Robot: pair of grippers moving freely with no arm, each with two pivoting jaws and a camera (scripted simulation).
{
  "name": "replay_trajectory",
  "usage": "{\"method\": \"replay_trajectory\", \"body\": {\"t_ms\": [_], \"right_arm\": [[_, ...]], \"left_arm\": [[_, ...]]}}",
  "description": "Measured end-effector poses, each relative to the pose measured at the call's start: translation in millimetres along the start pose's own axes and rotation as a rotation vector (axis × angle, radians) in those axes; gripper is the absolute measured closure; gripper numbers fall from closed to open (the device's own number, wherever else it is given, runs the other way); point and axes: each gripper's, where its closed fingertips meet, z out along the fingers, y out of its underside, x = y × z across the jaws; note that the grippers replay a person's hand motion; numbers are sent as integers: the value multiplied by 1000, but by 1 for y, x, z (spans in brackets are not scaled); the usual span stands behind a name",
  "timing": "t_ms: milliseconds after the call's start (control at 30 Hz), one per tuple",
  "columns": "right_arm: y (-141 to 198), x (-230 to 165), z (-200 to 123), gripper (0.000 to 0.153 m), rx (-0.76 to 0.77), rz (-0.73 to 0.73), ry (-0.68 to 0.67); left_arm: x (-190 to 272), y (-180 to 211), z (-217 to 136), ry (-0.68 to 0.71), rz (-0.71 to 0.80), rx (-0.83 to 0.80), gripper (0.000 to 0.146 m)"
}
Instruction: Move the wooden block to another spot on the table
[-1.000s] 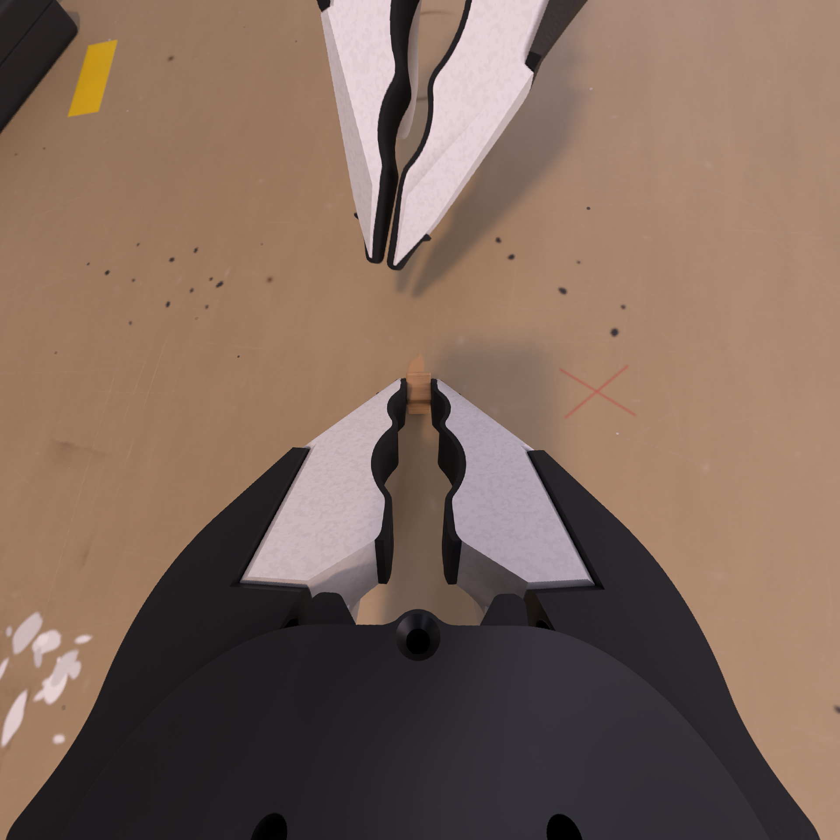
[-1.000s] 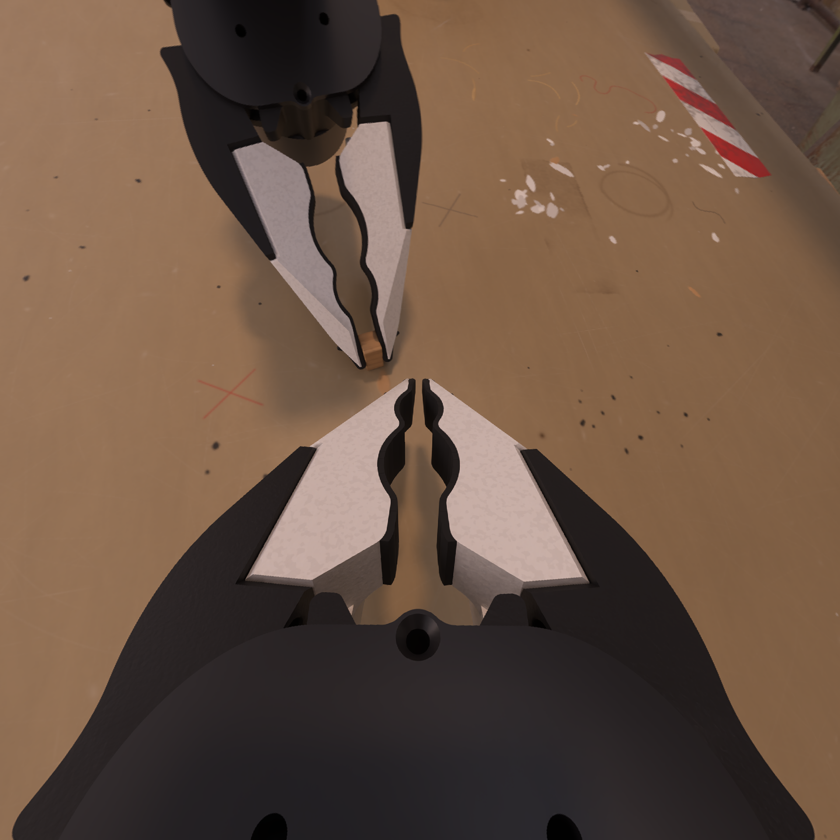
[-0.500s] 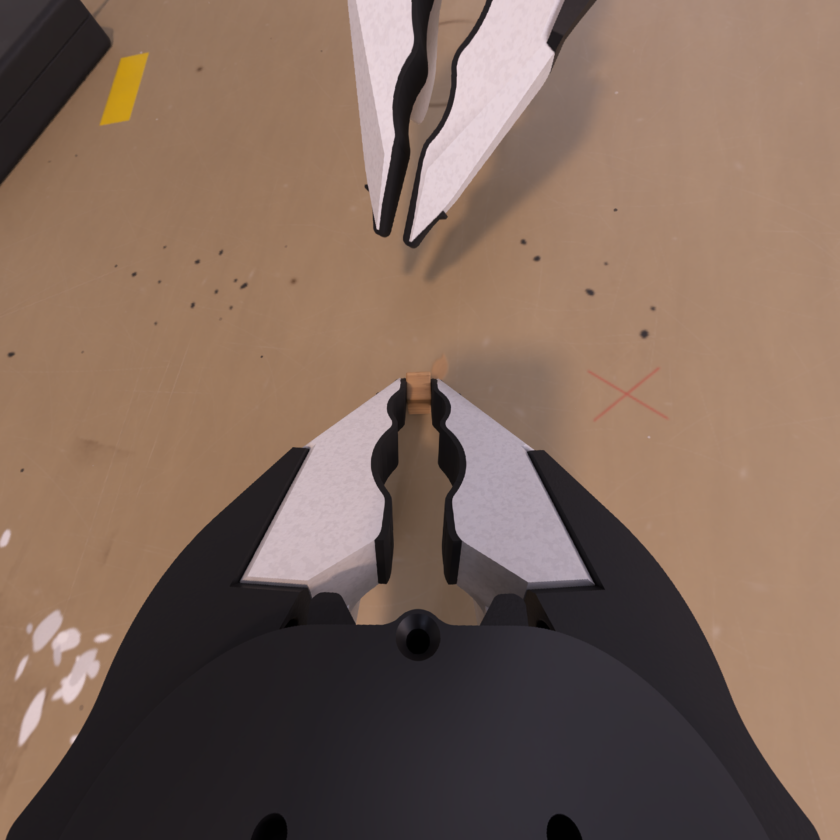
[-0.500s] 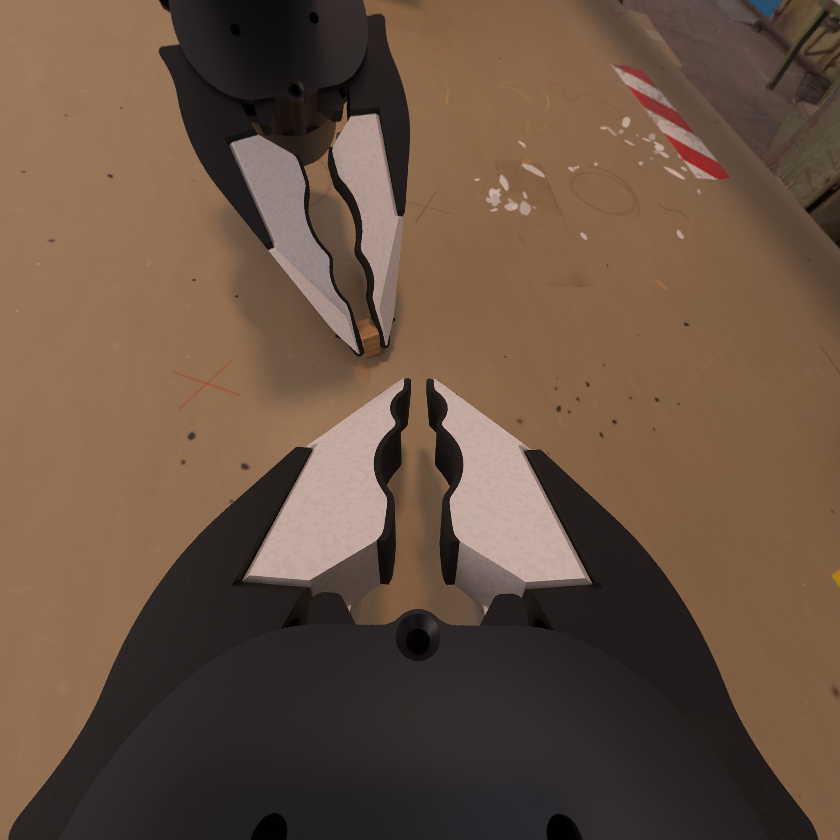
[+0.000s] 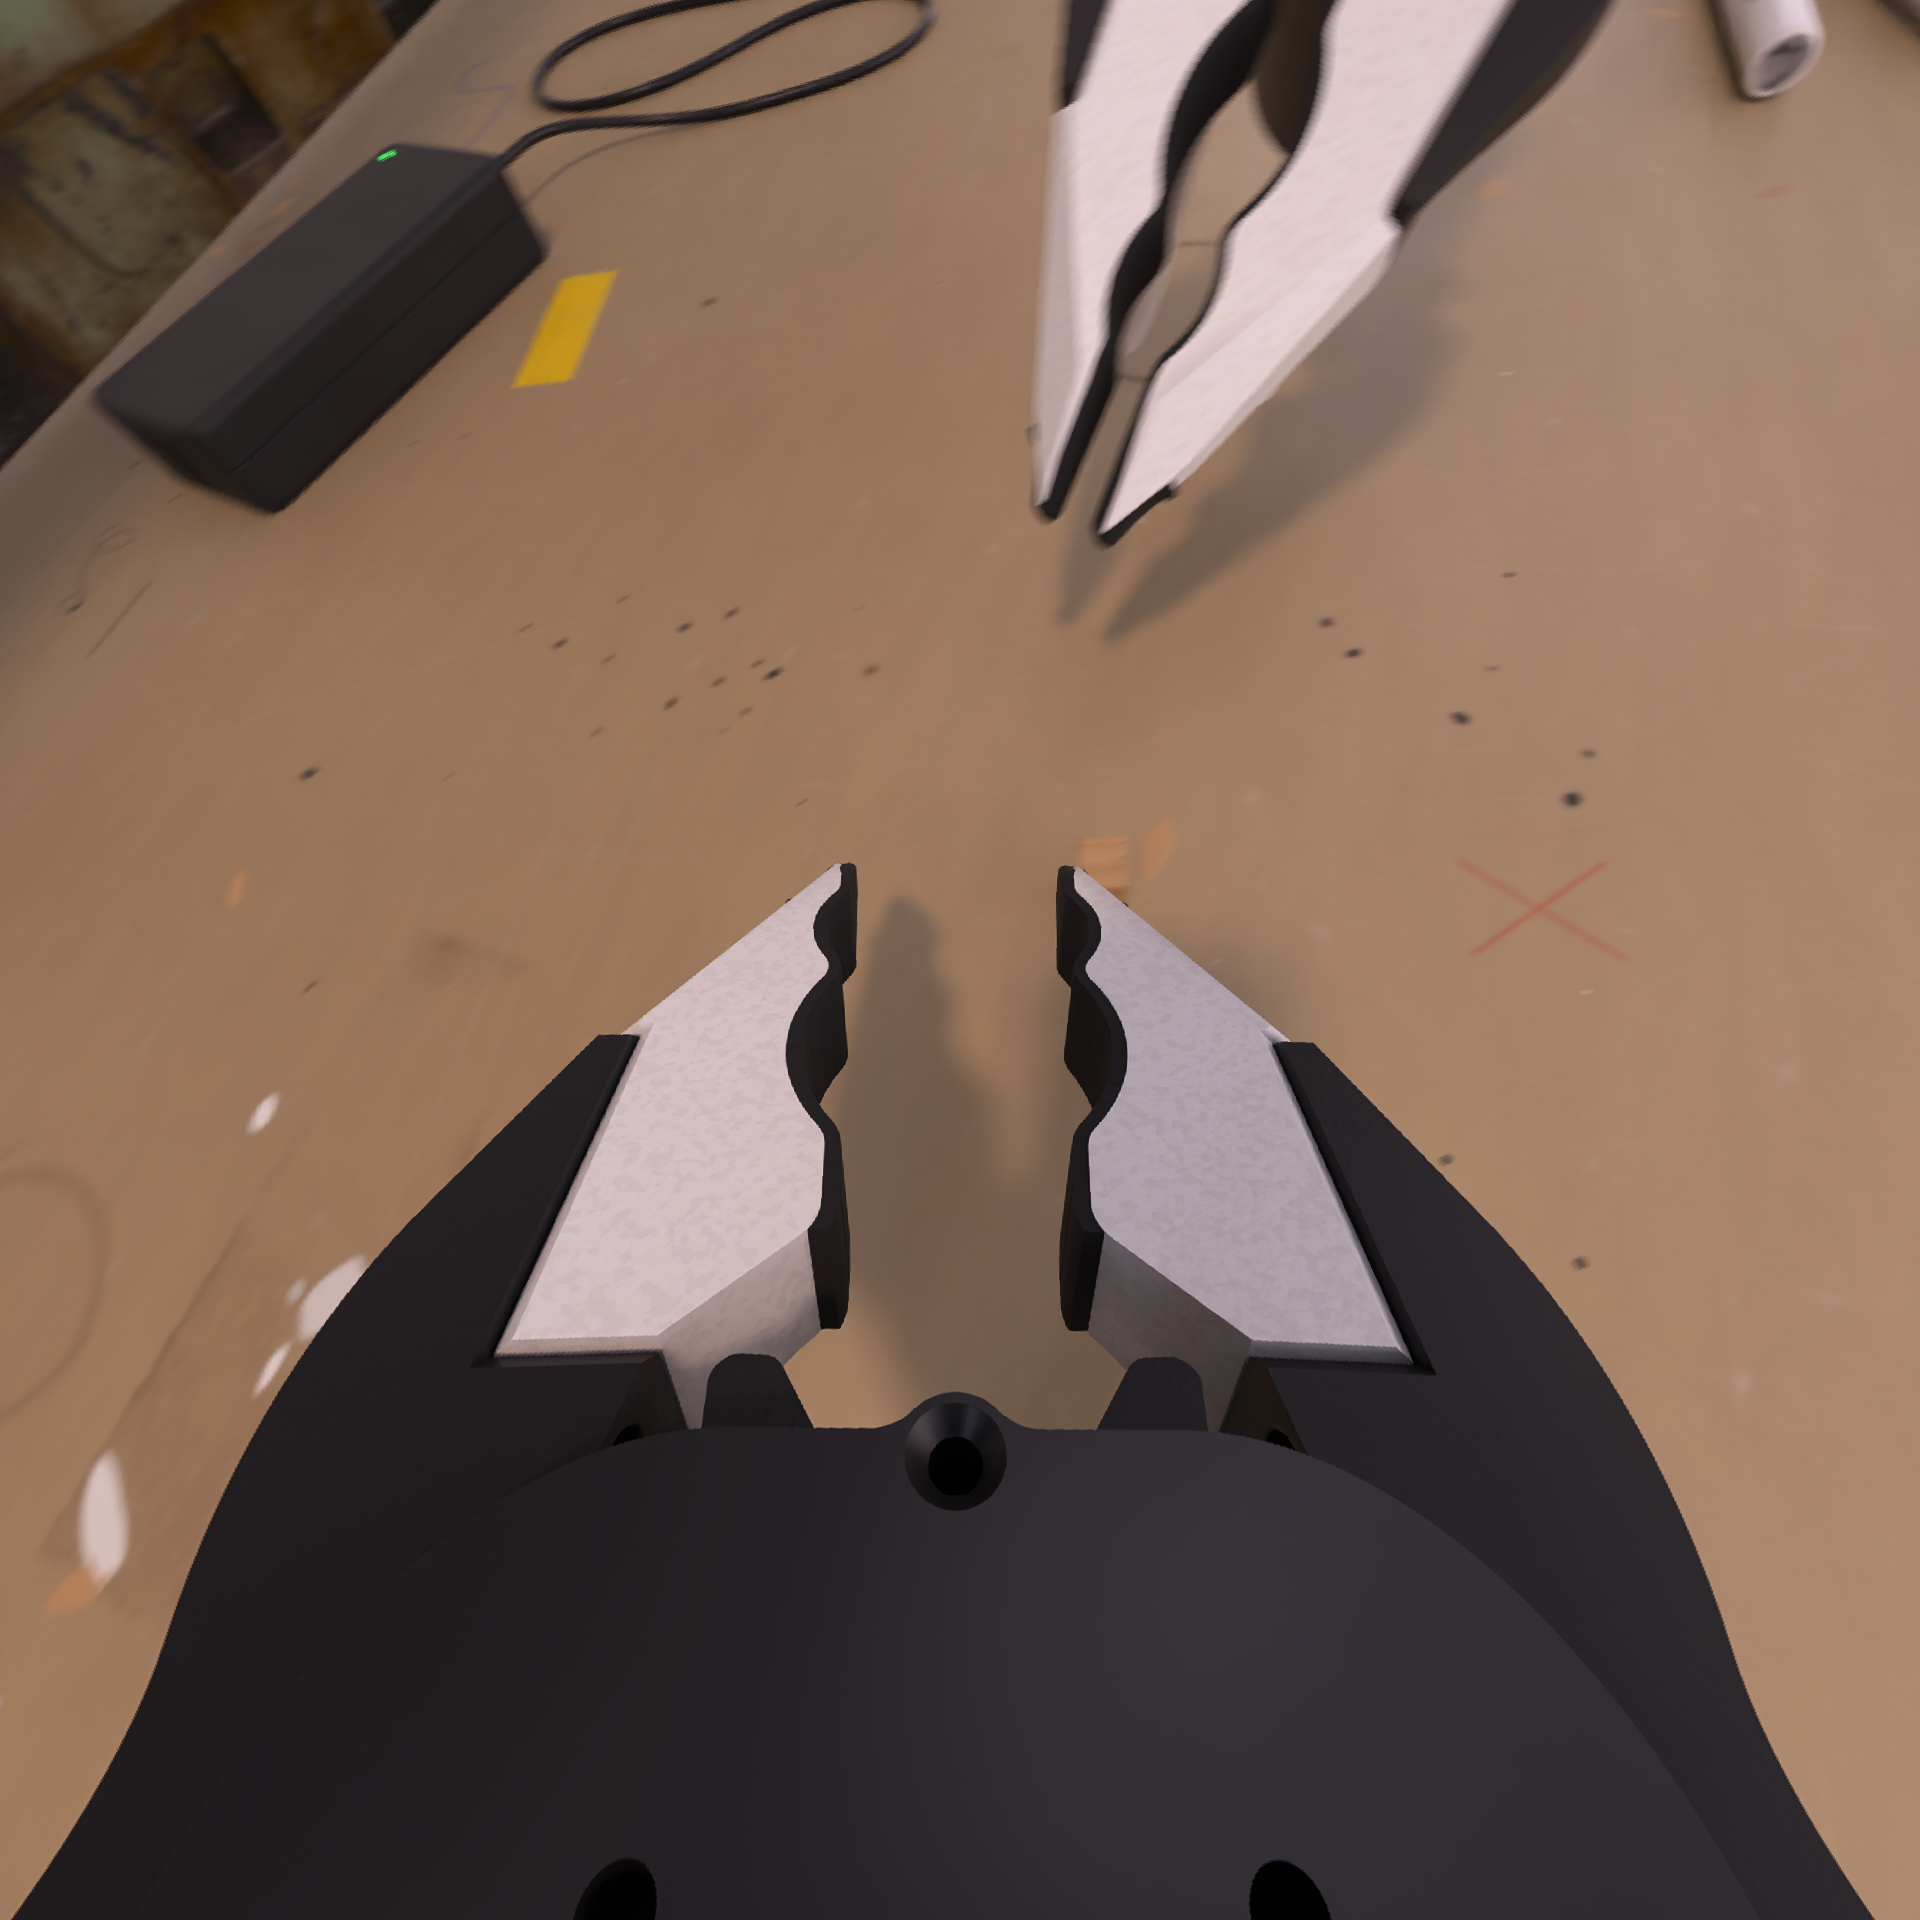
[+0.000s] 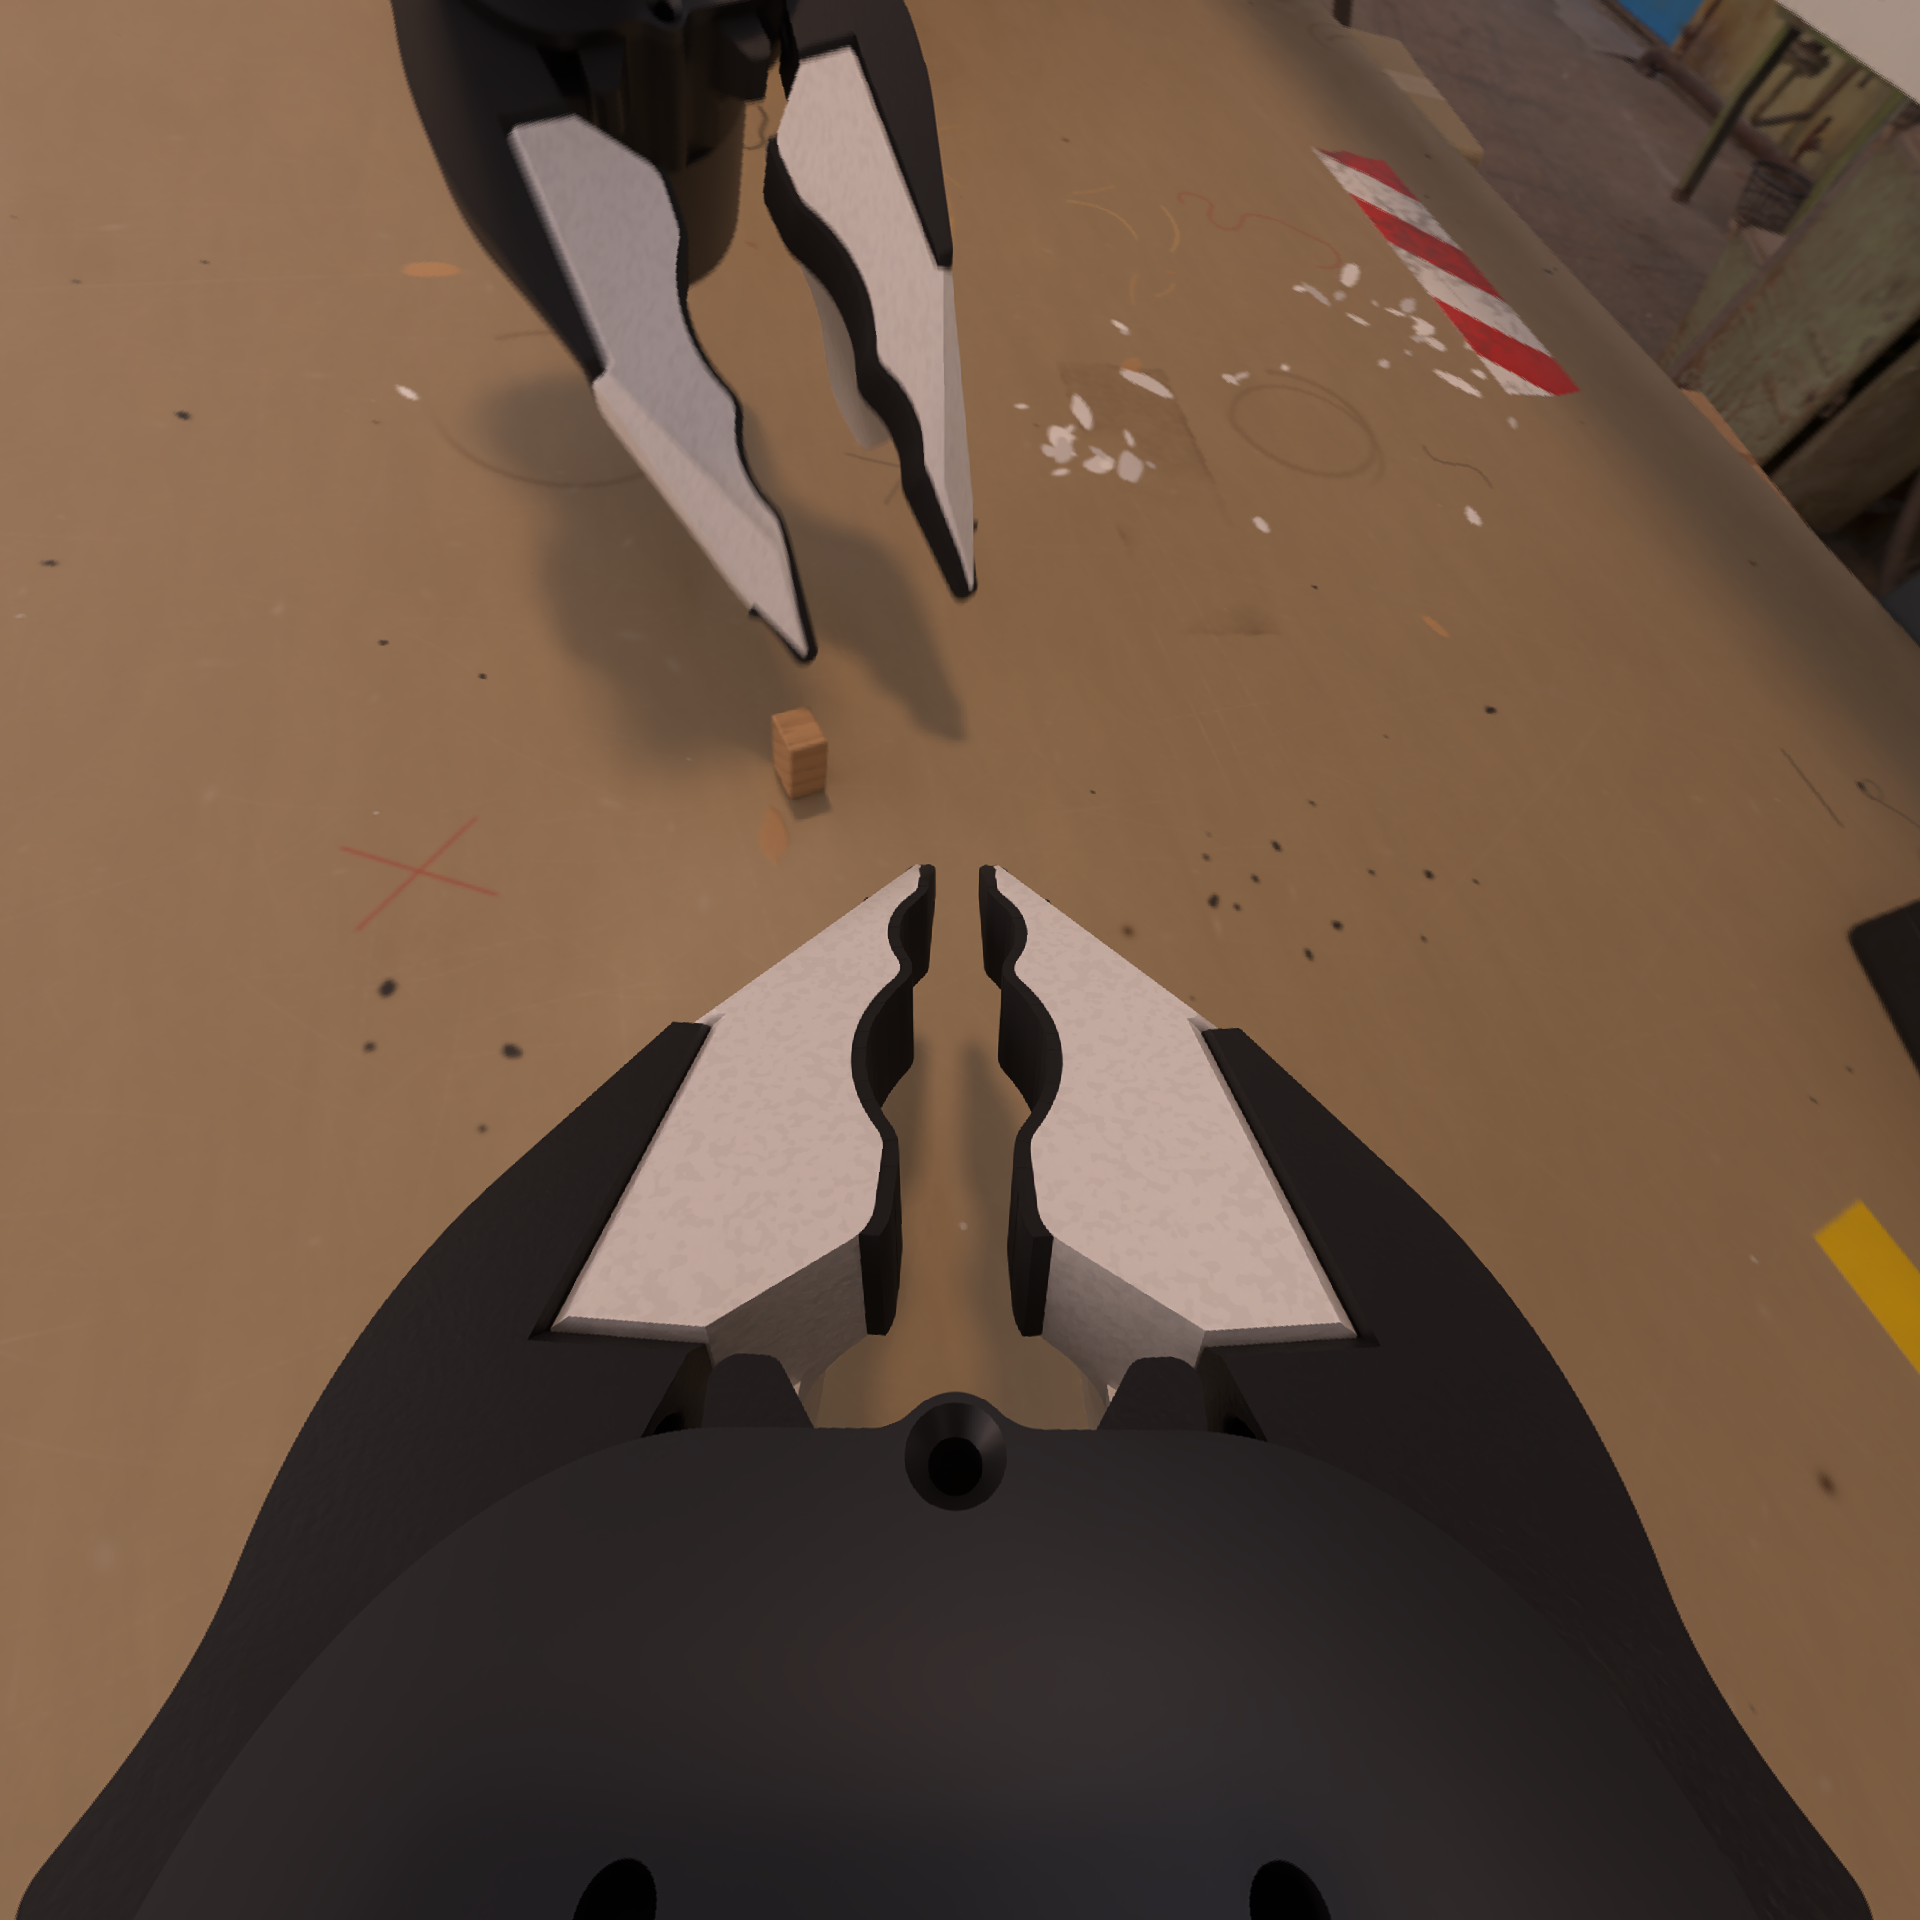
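1. Standing free on the desk (image 6: 1351, 935), the block (image 6: 799, 753) touches neither tool.
2. Left tool (image 5: 954, 883) is released, fingers spread, holding nothing. From the right wrist view it hangs above and just behind the block, clear of it.
3. Right tool (image 6: 956, 878) is nearly closed, a narrow gap between its tips, and empty. It sits near the block, apart from it.
4. Block rests upright near a red cross (image 6: 419, 873), beside an orange smudge.
5. Judgement: placement appears done. Remaining: withdraw both tools.
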Motion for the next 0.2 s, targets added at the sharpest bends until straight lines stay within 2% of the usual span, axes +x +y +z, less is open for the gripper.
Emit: {"method": "replay_trajectory", "body": {"t_ms": [67,200], "right_arm": [[2,6,-3,144,-9,6,22],[8,13,-5,143,-33,23,43]], "left_arm": [[-16,8,-8,-31,-32,-9,107],[-23,28,-18,37,-57,-45,106]]}}
